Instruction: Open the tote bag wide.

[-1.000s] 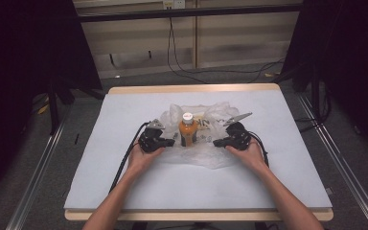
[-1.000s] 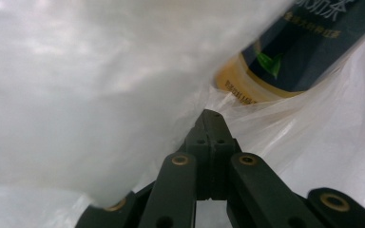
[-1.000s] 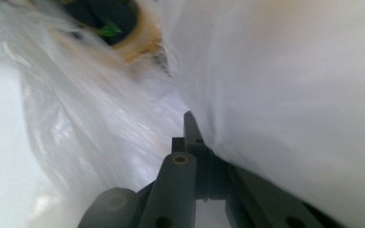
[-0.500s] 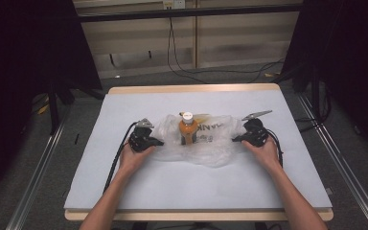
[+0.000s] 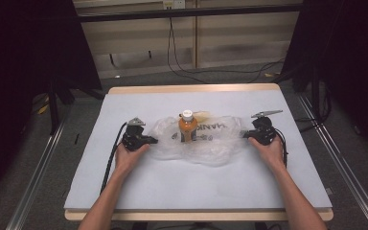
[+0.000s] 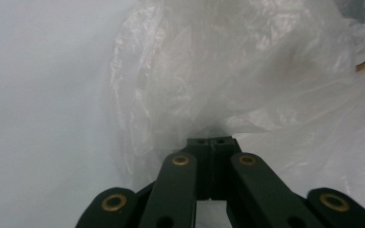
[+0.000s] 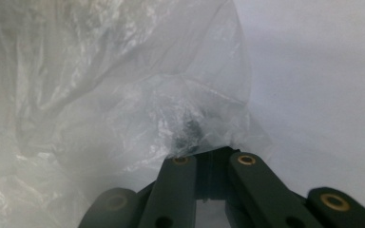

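Observation:
A clear plastic bag [image 5: 220,139] with dark lettering lies spread across the middle of the white table [image 5: 172,191]. A small bottle [image 5: 187,128] of orange drink with a white cap stands upright at the bag's middle. My left gripper [image 5: 154,141] is shut on the bag's left edge and my right gripper [image 5: 244,135] on its right edge. In the left gripper view the jaws [image 6: 210,141] are pressed together with the crinkled bag [image 6: 247,71] rising from their tips. In the right gripper view the film [image 7: 100,95] bunches over the shut tips [image 7: 209,154].
The table's wooden rim [image 5: 191,88] runs along the far side. Metal rails [image 5: 38,177] flank the table on the floor. Cables [image 5: 182,62] trail on the floor behind it. Bare white surface lies in front of and behind the bag.
Both hands have moved apart, left going left and right going right, each holding the bag. The bag has been pulled wider and flatter around the standing bottle.

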Available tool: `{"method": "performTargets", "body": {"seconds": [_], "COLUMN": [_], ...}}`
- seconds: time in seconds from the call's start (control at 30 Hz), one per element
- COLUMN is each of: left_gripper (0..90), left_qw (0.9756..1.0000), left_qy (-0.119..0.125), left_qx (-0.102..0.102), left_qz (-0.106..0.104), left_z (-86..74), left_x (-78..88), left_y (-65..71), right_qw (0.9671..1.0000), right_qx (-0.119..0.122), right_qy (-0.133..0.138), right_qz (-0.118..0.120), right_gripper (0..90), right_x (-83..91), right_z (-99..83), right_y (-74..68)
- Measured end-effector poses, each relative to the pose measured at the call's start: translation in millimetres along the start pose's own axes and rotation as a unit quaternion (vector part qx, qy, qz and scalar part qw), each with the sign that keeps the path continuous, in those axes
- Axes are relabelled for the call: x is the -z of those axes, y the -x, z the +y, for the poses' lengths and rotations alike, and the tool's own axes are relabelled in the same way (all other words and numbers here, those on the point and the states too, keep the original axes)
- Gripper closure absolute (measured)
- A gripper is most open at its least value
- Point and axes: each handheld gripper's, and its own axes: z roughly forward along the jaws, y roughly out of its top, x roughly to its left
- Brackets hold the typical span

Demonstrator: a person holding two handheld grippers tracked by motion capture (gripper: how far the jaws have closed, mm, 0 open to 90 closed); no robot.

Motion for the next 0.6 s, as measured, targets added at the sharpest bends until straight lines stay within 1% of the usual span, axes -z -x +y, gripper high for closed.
{"method": "performTargets", "body": {"seconds": [0.03, 0.07, 0.1, 0.13, 0.17, 0.2, 0.23, 0.27, 0.3, 0.33, 0.37, 0.4, 0.43, 0.47, 0.5, 0.53, 0.6], "left_gripper": [90.0, 90.0, 90.0, 90.0, 90.0, 90.0, 90.0, 90.0, 90.0, 90.0, 90.0, 90.0, 90.0, 90.0, 90.0, 90.0, 90.0], "left_qw": [0.9999, 0.9999, 0.9998, 0.9996, 0.9993, 0.9992, 0.999, 0.9985, 0.9985, 0.9979, 0.997, 0.9962, 0.995, 0.9943, 0.9934, 0.9919, 0.9902], "left_qy": [0.0, 0.002, 0.003, 0.008, 0.012, 0.01, 0.01, 0.013, 0.013, 0.014, 0.011, 0.01, 0.012, 0.024, 0.029, 0.045, 0.067], "left_qx": [0.002, -0.001, -0.006, -0.011, -0.014, -0.023, -0.03, -0.042, -0.042, -0.049, -0.065, -0.074, -0.086, -0.089, -0.096, -0.103, -0.105], "left_qz": [-0.01, -0.016, -0.019, -0.023, -0.031, -0.029, -0.03, -0.033, -0.033, -0.04, -0.041, -0.045, -0.049, -0.053, -0.055, -0.06, -0.062], "left_z": [0.3, 0.8, 2.5, 4.3, 6.3, 9.0, 11.2, 14.7, 14.7, 15.5, 16.4, 17.1, 18.2, 19.0, 21.2, 23.7, 31.9], "left_x": [-0.3, -0.2, 0.4, 1.1, 2.4, 4.2, 5.9, 10.8, 10.8, 13.7, 18.0, 20.7, 25.7, 30.3, 36.6, 41.8, 50.3], "left_y": [1.3, 2.6, 6.6, 10.2, 14.7, 19.9, 25.1, 33.9, 33.9, 39.0, 45.9, 49.7, 54.6, 59.2, 62.5, 64.9, 65.8], "right_qw": [1.0, 1.0, 1.0, 0.9996, 0.9992, 0.9992, 0.9989, 0.9979, 0.9979, 0.9973, 0.9966, 0.996, 0.9957, 0.995, 0.9942, 0.9932, 0.9913], "right_qx": [0.0, 0.0, 0.004, 0.023, 0.026, 0.026, 0.031, 0.047, 0.047, 0.054, 0.064, 0.064, 0.063, 0.067, 0.071, 0.074, 0.078], "right_qy": [0.001, 0.001, 0.0, 0.004, 0.009, 0.009, 0.011, 0.015, 0.015, 0.015, 0.018, 0.029, 0.033, 0.04, 0.048, 0.057, 0.074], "right_qz": [0.005, 0.005, 0.009, 0.018, 0.028, 0.028, 0.034, 0.043, 0.043, 0.048, 0.048, 0.055, 0.059, 0.062, 0.066, 0.07, 0.076], "right_gripper": [90.0, 90.0, 90.0, 90.0, 90.0, 90.0, 90.0, 90.0, 90.0, 90.0, 90.0, 90.0, 90.0, 90.0, 90.0, 90.0, 90.0], "right_x": [-1.3, -1.3, -1.9, -1.2, 0.8, 0.8, 3.6, 11.5, 11.5, 16.7, 22.6, 30.0, 34.4, 39.9, 44.7, 48.8, 54.9], "right_z": [0.9, 0.9, 1.6, 4.7, 6.7, 6.7, 8.6, 11.4, 11.4, 11.8, 12.0, 12.6, 13.6, 15.6, 18.4, 22.2, 31.5], "right_y": [-2.8, -2.8, -4.9, -14.3, -18.8, -18.8, -23.9, -34.1, -34.1, -38.6, -42.0, -44.4, -46.3, -48.7, -51.1, -53.3, -57.3]}}
